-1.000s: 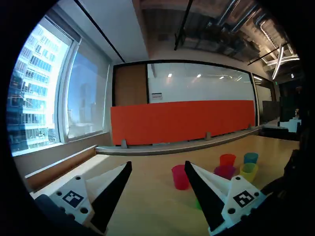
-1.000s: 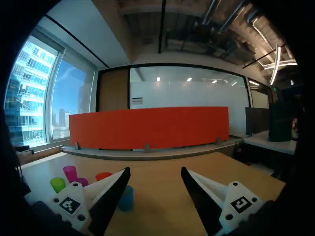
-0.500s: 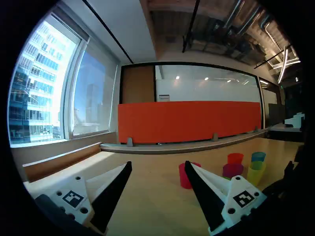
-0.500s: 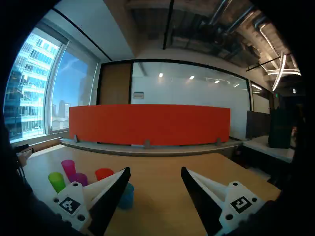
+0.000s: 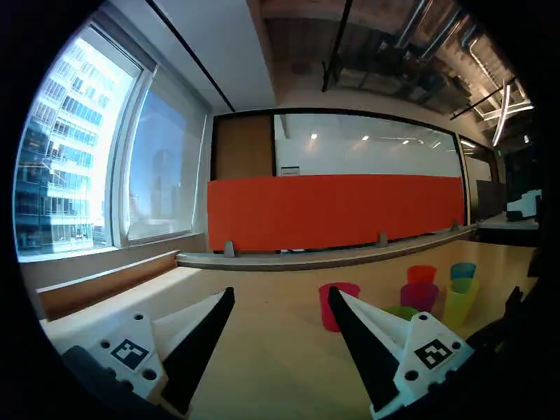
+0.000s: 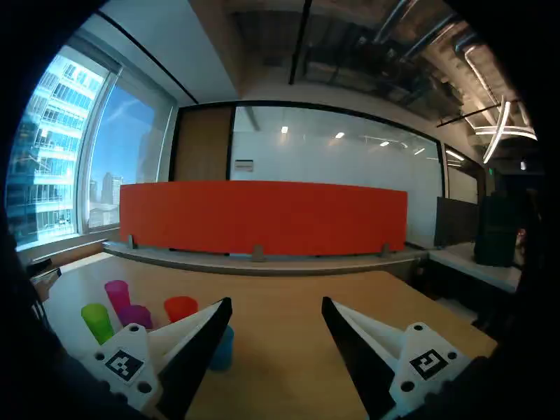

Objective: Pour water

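A green cup (image 5: 397, 309) is mostly hidden behind one finger (image 5: 364, 343) of the left gripper (image 5: 278, 290). One finger (image 6: 192, 350) of the right gripper (image 6: 275, 301) covers the left part of the blue cup (image 6: 225, 348).

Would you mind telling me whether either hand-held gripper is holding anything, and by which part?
Nothing is held: the left hand-held gripper and the right hand-held gripper are both open, and the cups stand apart on the table.

Strong daylight from the window (image 5: 77, 168) at left; panes nearly blown out. Bright sunlit patch on the table (image 5: 171, 281). Ceiling strip light (image 6: 498, 133) glares. Heavy fisheye bending at edges. Focus sharp.
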### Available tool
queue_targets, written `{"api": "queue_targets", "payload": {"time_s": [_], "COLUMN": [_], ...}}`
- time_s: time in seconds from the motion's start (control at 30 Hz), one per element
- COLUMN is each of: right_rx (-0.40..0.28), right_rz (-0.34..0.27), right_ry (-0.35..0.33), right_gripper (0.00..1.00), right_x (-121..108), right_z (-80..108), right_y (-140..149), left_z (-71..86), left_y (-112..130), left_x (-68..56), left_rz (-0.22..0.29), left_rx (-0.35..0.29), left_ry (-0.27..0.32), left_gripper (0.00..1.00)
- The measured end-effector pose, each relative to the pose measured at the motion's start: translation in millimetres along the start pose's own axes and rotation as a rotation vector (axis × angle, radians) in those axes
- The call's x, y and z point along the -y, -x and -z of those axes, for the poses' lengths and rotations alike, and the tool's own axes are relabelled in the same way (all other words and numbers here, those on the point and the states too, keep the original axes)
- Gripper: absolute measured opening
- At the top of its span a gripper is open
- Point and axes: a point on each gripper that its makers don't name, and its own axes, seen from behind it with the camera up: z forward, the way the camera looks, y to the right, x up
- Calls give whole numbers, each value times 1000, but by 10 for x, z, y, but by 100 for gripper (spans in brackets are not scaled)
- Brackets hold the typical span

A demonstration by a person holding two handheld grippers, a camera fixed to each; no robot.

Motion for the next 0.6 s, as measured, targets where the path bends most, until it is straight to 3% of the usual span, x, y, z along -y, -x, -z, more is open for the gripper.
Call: {"api": "queue_targets", "payload": {"time_s": [0.27,0.6], "right_rx": [5,3], "right_rz": [2,12], "right_ry": [1,-2], "right_gripper": [100,100], "right_x": [4,40], "right_z": [-6,-14], "right_y": [-1,21], "left_z": [-9,-36], "left_y": [61,112], "left_x": [60,57], "left_rz": [31,29], "left_rx": [11,28], "left_ry": [-6,-2], "left_gripper": [100,100]}}
